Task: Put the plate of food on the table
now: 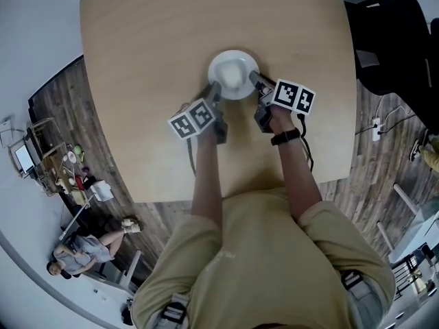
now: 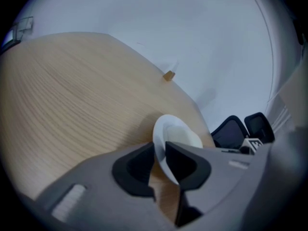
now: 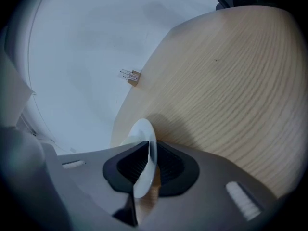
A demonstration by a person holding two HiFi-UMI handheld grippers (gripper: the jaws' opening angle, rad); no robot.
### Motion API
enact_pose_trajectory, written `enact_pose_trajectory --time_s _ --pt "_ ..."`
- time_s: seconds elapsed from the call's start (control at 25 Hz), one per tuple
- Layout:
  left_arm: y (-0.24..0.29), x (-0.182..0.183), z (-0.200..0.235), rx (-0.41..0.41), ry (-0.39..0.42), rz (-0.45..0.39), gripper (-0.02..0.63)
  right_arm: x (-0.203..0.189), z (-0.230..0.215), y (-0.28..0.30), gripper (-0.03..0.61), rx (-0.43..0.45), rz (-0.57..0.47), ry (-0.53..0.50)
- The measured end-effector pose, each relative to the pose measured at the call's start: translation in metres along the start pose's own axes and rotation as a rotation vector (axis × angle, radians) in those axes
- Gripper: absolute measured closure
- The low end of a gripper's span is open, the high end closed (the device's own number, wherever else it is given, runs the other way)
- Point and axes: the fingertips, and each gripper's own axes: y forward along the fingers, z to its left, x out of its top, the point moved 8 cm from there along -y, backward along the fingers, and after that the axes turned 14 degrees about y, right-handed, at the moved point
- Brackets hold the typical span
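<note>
Head view: plate (image 1: 233, 74) midway between the surface's (image 1: 137, 46) side edges, right gripper (image 1: 254, 80) clamped on its rim, left gripper (image 1: 215, 88) slack around the opposite rim.

No readable txt, nos., brand or label anywhere. Only sign-like marks are coded patterns: white cube w/ black square markers (image 1: 194, 120) on left gripper (image 1: 215, 89), and second white marker cube (image 1: 295, 96) on right gripper (image 1: 256, 80). Both show blocky b/w squares, no letters or digits. Second cube also shows in left gripper view, too small and blurred to read.
</note>
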Motion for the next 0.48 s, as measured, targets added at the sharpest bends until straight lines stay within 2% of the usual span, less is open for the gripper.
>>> enact_pose_trajectory --time_s 0.28,0.4,0.48 --pt "0.003 0.0 0.004 0.002 -0.003 0.045 0.531 0.001 0.004 0.004 0.5 0.007 -0.014 0.023" --pt "0.003 0.0 0.002 0.011 0.012 0.056 0.531 0.0 0.009 0.004 0.421 -0.001 -0.001 -0.038" --pt "0.003 0.0 0.0 0.009 0.018 0.061 0.519 -0.001 0.011 0.003 0.392 -0.019 -0.004 -0.081"
